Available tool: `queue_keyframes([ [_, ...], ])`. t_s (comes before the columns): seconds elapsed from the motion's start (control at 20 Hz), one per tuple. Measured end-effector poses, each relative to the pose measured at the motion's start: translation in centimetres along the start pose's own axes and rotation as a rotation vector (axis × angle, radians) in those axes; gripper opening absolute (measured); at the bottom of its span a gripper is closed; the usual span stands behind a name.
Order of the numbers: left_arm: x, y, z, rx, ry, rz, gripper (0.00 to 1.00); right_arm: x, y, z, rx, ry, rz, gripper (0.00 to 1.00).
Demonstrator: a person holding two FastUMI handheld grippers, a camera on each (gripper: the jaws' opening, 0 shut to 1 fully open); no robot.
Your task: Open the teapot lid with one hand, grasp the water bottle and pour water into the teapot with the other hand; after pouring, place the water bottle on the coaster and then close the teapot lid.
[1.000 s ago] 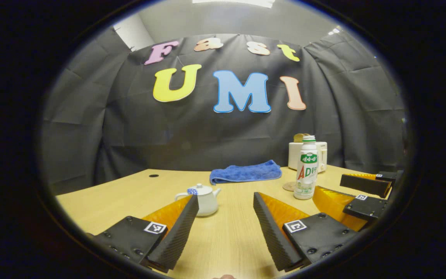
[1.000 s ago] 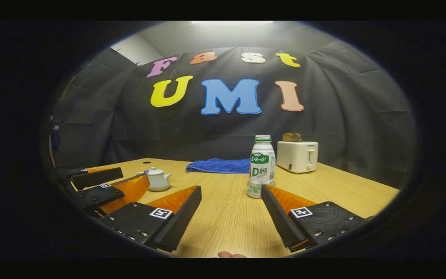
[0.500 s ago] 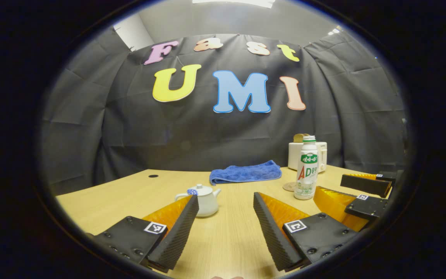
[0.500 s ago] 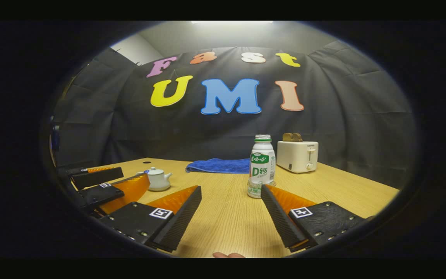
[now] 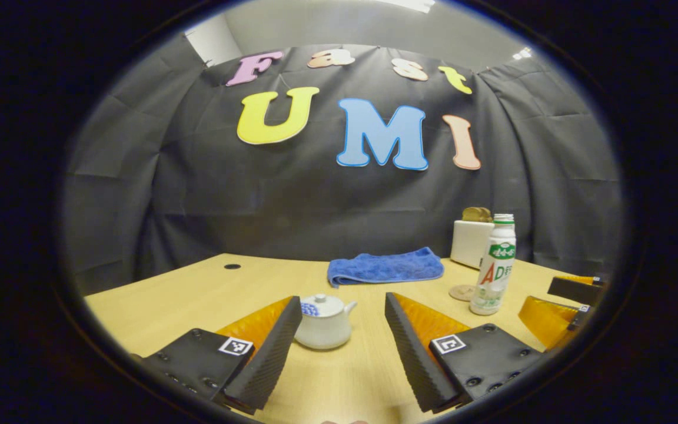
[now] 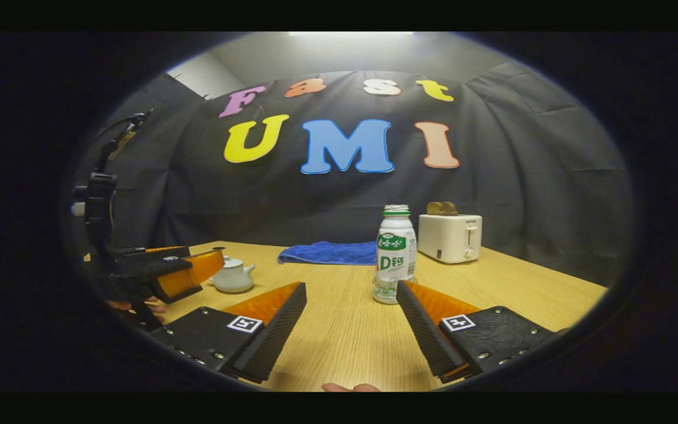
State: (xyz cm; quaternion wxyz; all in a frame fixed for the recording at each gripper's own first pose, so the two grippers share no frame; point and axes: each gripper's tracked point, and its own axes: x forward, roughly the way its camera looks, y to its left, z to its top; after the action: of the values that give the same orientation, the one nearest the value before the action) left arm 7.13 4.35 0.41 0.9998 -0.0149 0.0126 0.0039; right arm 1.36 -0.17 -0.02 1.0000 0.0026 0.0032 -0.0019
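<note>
While both spread wide and empty, the left hand-held gripper (image 5: 344,309) frames the teapot (image 5: 324,322); the right hand-held gripper (image 6: 352,297) faces the water bottle (image 6: 395,254).

Glossy ceramic-looking teapot (image 5: 322,322); matt wood-grain table (image 5: 198,294); towel (image 5: 385,267) (nubby cloth).

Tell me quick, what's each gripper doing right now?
Left gripper: open, holding nothing, teapot ahead.
Right gripper: open, holding nothing, water bottle ahead.
</note>
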Motion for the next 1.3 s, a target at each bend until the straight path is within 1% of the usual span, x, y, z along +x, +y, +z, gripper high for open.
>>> queue_keyframes([
  [0.15, 3.5, 1.2, -0.5, 0.031, 0.038, 0.016, 0.99, 0.5, 0.4, -0.2, -0.002, 0.019, 0.025, 0.95],
  [0.3, 6.2, 2.5, -1.4, 0.011, 0.076, 0.041, 0.99, 0.5, -0.1, -0.1, 0.031, 0.013, 0.022, 0.95],
  [0.45, 7.9, 2.7, -2.1, 0.06, 0.113, 0.038, 0.98, 0.5, -0.2, 0.0, 0.047, 0.011, 0.025, 0.95],
  [0.5, 8.4, 2.7, -2.6, 0.063, 0.126, 0.035, 0.92, 0.6, -0.2, -0.1, 0.048, 0.011, 0.025, 0.95],
  [0.55, 8.7, 2.6, -2.9, 0.059, 0.134, 0.032, 0.98, 0.6, -0.3, 0.0, 0.051, 0.011, 0.024, 0.95],
  [0.6, 8.6, 2.7, -3.2, 0.052, 0.134, 0.038, 0.96, 0.6, -0.3, 0.0, 0.053, 0.01, 0.026, 0.95],
  [0.7, 9.1, 3.1, -3.0, 0.045, 0.133, 0.04, 0.83, 0.6, -0.4, -0.1, 0.064, 0.013, 0.028, 0.95],
  [0.75, 9.2, 3.5, -2.8, 0.05, 0.125, 0.054, 0.8, 0.6, -0.5, 0.0, 0.069, 0.014, 0.026, 0.95],
  [0.8, 9.5, 3.6, -2.7, 0.055, 0.121, 0.055, 0.66, 0.6, -0.5, -0.1, 0.074, 0.017, 0.025, 0.95],
  [0.9, 9.5, 2.9, -2.8, 0.071, 0.123, 0.027, 0.39, 0.8, -0.6, -0.2, 0.079, 0.026, 0.025, 0.95],
  [1.0, 9.8, 2.9, -2.8, 0.071, 0.114, 0.016, 0.25, 1.1, -0.8, -0.6, 0.07, 0.048, 0.024, 0.95],
  [1.05, 9.7, 3.0, -2.5, 0.049, 0.105, 0.012, 0.18, 1.3, -1.2, -0.6, 0.063, 0.056, 0.019, 0.95],
  [1.1, 9.7, 3.2, -2.4, 0.015, 0.096, 0.008, 0.19, 1.6, -1.5, -0.7, 0.062, 0.061, 0.017, 0.95],
  [1.2, 9.2, 3.5, -1.6, -0.025, 0.076, 0.003, 0.18, 2.6, -2.3, -0.8, 0.078, 0.07, 0.005, 0.95],
  [1.25, 8.7, 3.6, -0.8, -0.034, 0.059, 0.003, 0.14, 3.2, -2.7, -1.1, 0.081, 0.089, -0.003, 0.95],
  [1.3, 8.2, 3.6, -0.1, -0.035, 0.031, 0.005, 0.17, 3.8, -3.2, -1.3, 0.075, 0.106, -0.016, 0.95],
])
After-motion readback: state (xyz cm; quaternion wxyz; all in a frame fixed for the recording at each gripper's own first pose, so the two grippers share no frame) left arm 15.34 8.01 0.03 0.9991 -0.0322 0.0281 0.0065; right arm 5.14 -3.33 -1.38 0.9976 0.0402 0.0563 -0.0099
